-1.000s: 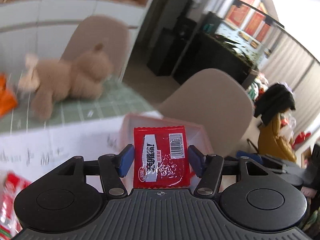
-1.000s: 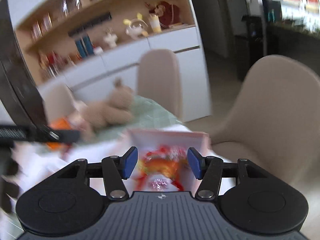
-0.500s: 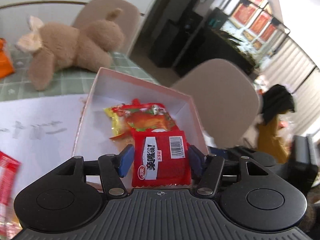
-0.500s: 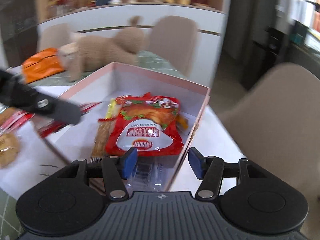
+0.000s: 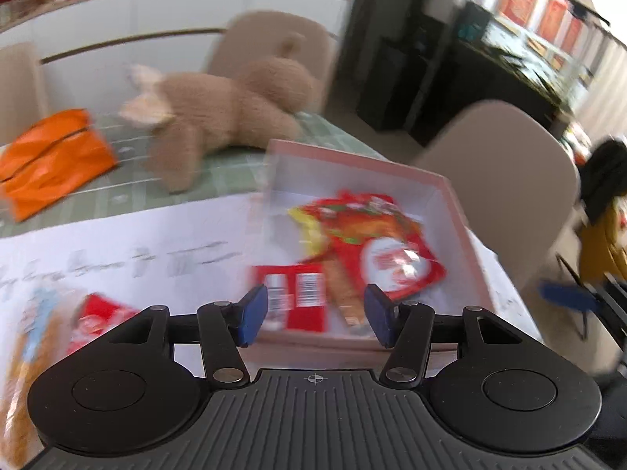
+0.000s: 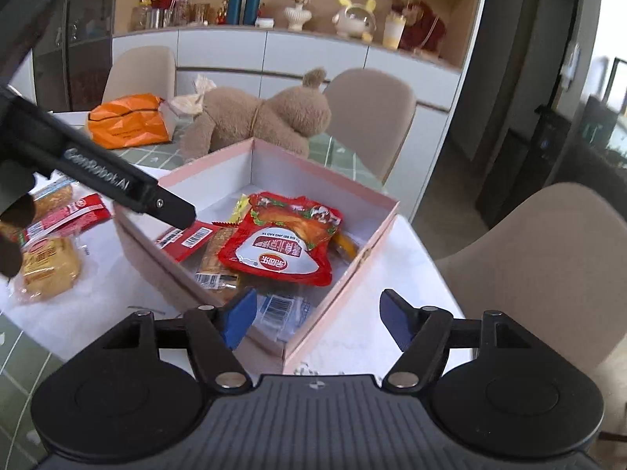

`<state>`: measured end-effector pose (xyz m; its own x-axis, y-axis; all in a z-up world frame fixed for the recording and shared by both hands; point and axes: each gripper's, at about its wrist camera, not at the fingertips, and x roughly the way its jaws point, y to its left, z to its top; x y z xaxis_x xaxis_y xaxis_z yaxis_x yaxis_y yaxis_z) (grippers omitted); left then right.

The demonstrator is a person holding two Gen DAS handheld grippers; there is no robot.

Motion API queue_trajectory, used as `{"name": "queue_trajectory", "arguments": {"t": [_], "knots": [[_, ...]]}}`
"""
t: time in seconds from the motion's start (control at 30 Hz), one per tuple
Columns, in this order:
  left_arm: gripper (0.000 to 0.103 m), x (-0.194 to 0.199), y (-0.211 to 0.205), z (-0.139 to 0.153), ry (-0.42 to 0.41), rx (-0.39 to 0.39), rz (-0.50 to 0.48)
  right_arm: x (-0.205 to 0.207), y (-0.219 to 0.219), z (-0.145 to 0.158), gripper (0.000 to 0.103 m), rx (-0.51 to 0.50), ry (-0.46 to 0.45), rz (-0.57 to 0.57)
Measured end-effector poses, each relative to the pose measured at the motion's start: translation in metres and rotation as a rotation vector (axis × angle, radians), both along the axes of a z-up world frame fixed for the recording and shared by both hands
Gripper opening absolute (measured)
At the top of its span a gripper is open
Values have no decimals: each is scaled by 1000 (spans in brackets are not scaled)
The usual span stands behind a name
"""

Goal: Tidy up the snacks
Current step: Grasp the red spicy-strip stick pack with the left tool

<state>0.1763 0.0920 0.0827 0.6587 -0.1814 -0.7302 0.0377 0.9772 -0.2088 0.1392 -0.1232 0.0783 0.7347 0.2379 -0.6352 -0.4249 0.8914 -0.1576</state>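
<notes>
You have one pink box (image 6: 376, 243) in front of you. Inside it you can count five packets: one large red pouch (image 6: 280, 241), one small red sachet with a barcode (image 6: 188, 237), one brown bar in clear wrap (image 6: 215, 258), one yellow packet (image 6: 240, 207) mostly hidden under the pouch, and one clear packet with a barcode (image 6: 280, 311). More may lie beneath. Outside the box, on the table (image 6: 395, 274), you have about three more snacks: two yellow cakes (image 6: 49, 266) and one red packet (image 6: 72, 215). There is one plush bear (image 6: 258, 117), one orange bag (image 6: 127, 121), and three beige chairs (image 6: 548, 266).
</notes>
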Motion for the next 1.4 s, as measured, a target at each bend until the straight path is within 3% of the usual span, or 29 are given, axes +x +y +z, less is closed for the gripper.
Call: {"name": "queue_trajectory", "arguments": {"t": [0.03,0.2,0.3,0.33,0.43,0.5,0.67,0.7,0.8,0.97,1.1,1.27,1.4], "knots": [[46,-6,8,1,-11,-15,18,-6,-2,3,81,-1,10,9],[47,-43,50,-16,10,51,148,-52,1,-2,81,22,90,123],[49,-57,65,-35,86,94,181,-83,11,-11,81,68,227,284],[55,-61,67,-37,81,88,178,-92,15,-13,81,93,283,341],[53,-72,71,-36,97,58,168,-119,31,-17,81,155,442,531],[53,-83,70,-36,104,49,154,-135,44,-19,81,156,488,633],[53,-113,61,-36,132,-14,161,-160,76,-34,81,52,545,791],[53,-121,60,-37,137,-32,168,-164,82,-39,85,19,544,804],[54,-140,59,-38,150,-79,188,-182,90,-40,86,-52,460,850],[51,-162,65,-28,108,-91,219,-175,82,-35,80,-65,381,781],[51,-160,80,-14,42,-71,248,-145,56,-32,78,-71,328,621],[51,-106,90,-16,57,80,183,-104,16,-32,82,-31,304,378],[51,-53,101,-31,113,169,179,-93,2,-41,86,41,336,279]]}}
